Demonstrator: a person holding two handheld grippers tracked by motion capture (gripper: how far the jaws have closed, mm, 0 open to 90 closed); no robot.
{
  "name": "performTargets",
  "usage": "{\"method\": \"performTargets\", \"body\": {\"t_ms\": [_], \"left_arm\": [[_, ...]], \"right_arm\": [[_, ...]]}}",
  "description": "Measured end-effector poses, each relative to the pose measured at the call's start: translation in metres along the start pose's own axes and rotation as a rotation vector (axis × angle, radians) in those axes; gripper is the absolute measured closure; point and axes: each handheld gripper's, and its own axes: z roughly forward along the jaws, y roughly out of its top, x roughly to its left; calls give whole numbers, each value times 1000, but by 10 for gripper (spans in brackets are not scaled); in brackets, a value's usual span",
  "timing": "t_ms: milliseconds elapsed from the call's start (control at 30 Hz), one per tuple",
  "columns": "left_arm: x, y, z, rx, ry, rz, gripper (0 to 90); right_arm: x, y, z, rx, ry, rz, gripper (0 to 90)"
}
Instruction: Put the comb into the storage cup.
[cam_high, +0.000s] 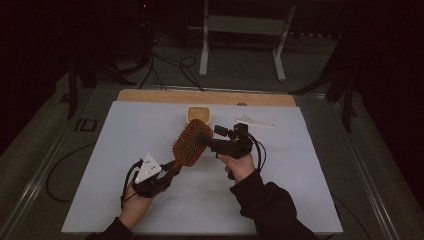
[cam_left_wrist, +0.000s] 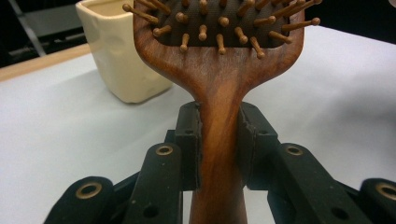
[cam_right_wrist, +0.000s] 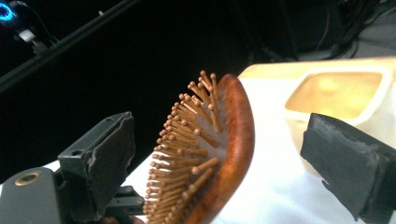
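A wooden paddle hairbrush (cam_high: 190, 143) with wooden pins is held up over the white table. My left gripper (cam_high: 172, 168) is shut on its handle; in the left gripper view both pads (cam_left_wrist: 190, 140) press the handle (cam_left_wrist: 219, 135) just below the head. My right gripper (cam_high: 210, 137) reaches in from the right at the brush head. In the right gripper view its jaws stand open, and the brush head (cam_right_wrist: 219, 149) sits edge-on between the pads (cam_right_wrist: 109, 158) without touching them, pins facing the left pad.
A cream square cup (cam_high: 199, 114) stands on the white sheet (cam_high: 125, 125) just behind the brush; it is also in the left gripper view (cam_left_wrist: 119, 56) and the right gripper view (cam_right_wrist: 345, 91). A small white item (cam_high: 255, 121) lies at the back right. A wooden strip (cam_high: 150, 95) borders the far edge.
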Motion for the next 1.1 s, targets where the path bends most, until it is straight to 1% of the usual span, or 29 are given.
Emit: {"method": "performTargets", "body": {"t_ms": [67,100,133,200,233,267,300,333,367,400,433,467,500,533,600,667,700,867,900,967,1033,1100], "left_arm": [[-2,0,0,-1,9,8,733],[-1,0,0,-1,0,2,733],[-2,0,0,-1,6,5,733],[-1,0,1,2,-2,2,733],[-2,0,1,0,3,5,733],[-2,0,1,-1,-1,0,733],[-3,0,1,1,3,3,733],[-3,0,1,1,3,3,733],[-2,0,1,3,-1,4,733],[-3,0,2,3,-2,3,733],[-4,0,2,1,2,3,733],[-4,0,2,0,-1,2,733],[-4,0,2,3,-5,1,733],[-4,-1,3,1,0,4,732],[-4,-1,3,2,-9,-5,732],[-5,-1,3,2,-4,-1,732],[-4,-1,3,5,-11,-3,732],[-4,-1,5,11,-15,-4,733],[-5,-1,5,11,-16,-5,732],[-4,-1,5,11,-20,-4,732],[-4,-1,6,8,-26,-2,732],[-4,-1,7,7,-23,-2,731]], "right_arm": [[-1,-3,4,12,8,34,91],[-1,-4,6,12,19,53,91],[-1,-5,7,13,19,68,92],[-1,-7,11,28,32,86,138],[-1,-9,15,40,44,111,175],[-2,-10,16,43,53,122,206],[-2,-12,17,44,57,133,228],[-3,-13,18,45,65,142,265],[-3,-13,18,45,65,142,265],[-3,-13,19,51,71,148,298],[-3,-14,20,51,74,165,345],[-3,-14,20,51,74,165,345],[-3,-15,20,50,79,170,383],[-3,-15,20,50,82,183,411],[-3,-15,20,51,76,181,420],[-2,-15,20,60,64,161,435],[-1,-15,19,66,57,150,442],[0,-13,18,64,76,143,481],[1,-13,18,67,74,124,498],[3,-13,17,68,68,117,505],[6,-13,17,64,61,97,512],[9,-12,17,61,56,75,513]]}}
